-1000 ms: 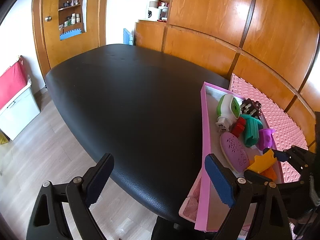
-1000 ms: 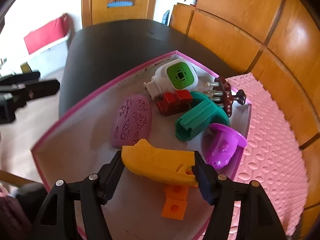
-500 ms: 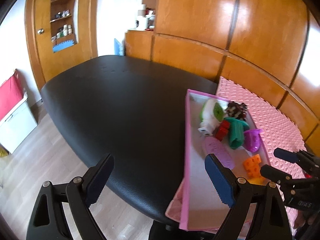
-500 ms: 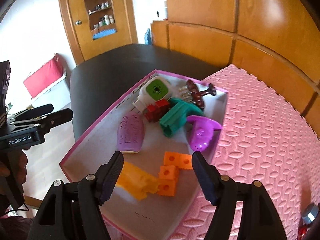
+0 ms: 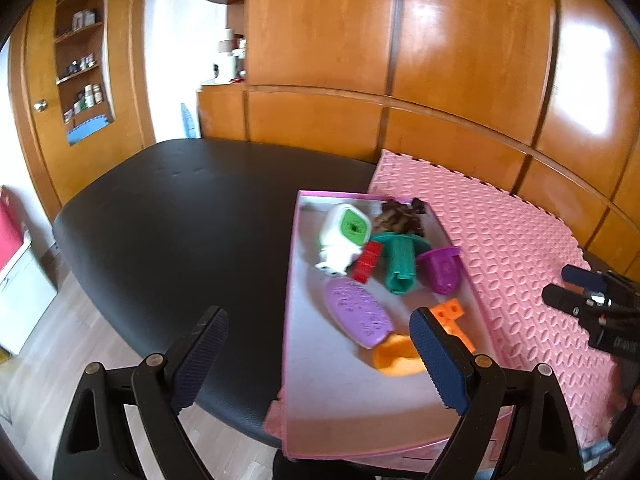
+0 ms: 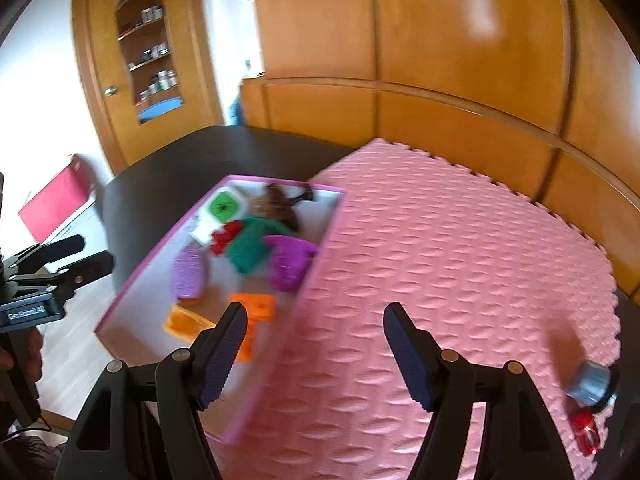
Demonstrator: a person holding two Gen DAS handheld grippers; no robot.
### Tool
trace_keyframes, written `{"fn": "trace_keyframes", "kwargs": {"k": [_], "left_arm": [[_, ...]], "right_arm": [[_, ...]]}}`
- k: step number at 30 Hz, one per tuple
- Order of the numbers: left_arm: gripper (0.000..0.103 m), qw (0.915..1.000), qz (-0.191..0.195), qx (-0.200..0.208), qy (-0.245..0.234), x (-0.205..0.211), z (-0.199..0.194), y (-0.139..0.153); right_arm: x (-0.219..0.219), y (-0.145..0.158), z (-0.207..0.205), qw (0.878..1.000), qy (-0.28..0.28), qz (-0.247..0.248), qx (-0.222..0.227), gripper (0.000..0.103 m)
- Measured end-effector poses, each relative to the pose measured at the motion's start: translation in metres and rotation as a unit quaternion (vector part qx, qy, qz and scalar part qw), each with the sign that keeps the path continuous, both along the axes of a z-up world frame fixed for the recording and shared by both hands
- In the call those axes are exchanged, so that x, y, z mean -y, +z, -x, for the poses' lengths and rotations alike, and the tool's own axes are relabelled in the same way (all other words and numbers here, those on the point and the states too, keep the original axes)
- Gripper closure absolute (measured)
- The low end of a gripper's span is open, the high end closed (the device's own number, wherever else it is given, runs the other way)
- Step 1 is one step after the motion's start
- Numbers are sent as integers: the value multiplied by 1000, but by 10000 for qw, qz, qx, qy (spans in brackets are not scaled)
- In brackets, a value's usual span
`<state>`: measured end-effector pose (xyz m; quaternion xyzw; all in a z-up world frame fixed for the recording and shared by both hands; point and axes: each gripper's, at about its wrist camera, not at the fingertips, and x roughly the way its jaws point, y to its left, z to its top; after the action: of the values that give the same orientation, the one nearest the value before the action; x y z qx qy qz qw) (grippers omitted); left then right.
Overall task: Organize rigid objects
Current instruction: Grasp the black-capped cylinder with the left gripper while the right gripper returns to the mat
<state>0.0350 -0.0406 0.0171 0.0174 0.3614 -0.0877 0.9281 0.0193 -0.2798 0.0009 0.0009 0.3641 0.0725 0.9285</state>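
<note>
Left gripper (image 5: pixel 318 358) and right gripper (image 6: pixel 316 354): black plastic frames are carrying ribbed navy pads (image 5: pixel 438 362) (silver screws showing at pivots).

Container: shallow pink-rimmed box (image 5: pixel 289 312) with pale floor, on the black table beside the pink foam mat.
Far end: white plug-in device with green square face (image 5: pixel 345 236); dark brown knobbed piece (image 5: pixel 400 219).
Middle: small red block (image 5: pixel 367 266); teal cylinder piece (image 5: pixel 400 266); purple cup-shaped piece (image 5: pixel 440 270).
Near end: flat lilac oval with embossed pattern (image 5: pixel 357 312); orange holed blocks (image 5: pixel 450 312); yellow-orange curved shell (image 5: pixel 396 358), touching the lilac oval.
</note>
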Motion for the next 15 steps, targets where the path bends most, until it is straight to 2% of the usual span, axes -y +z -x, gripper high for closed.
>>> {"fn": "trace_keyframes", "kwargs": {"k": [9, 13, 15], "left_arm": [[10, 9983, -133, 94, -559, 41, 3, 7], [10, 9966, -186, 112, -791, 62, 3, 9], [10, 9957, -219, 114, -889, 73, 3, 10]], "right_arm": [[86, 7, 23, 9940, -1072, 176, 129, 31], [134, 16, 38, 9835, -1766, 268, 302, 31], [161, 17, 47, 9740, -2209, 293, 408, 31]]}}
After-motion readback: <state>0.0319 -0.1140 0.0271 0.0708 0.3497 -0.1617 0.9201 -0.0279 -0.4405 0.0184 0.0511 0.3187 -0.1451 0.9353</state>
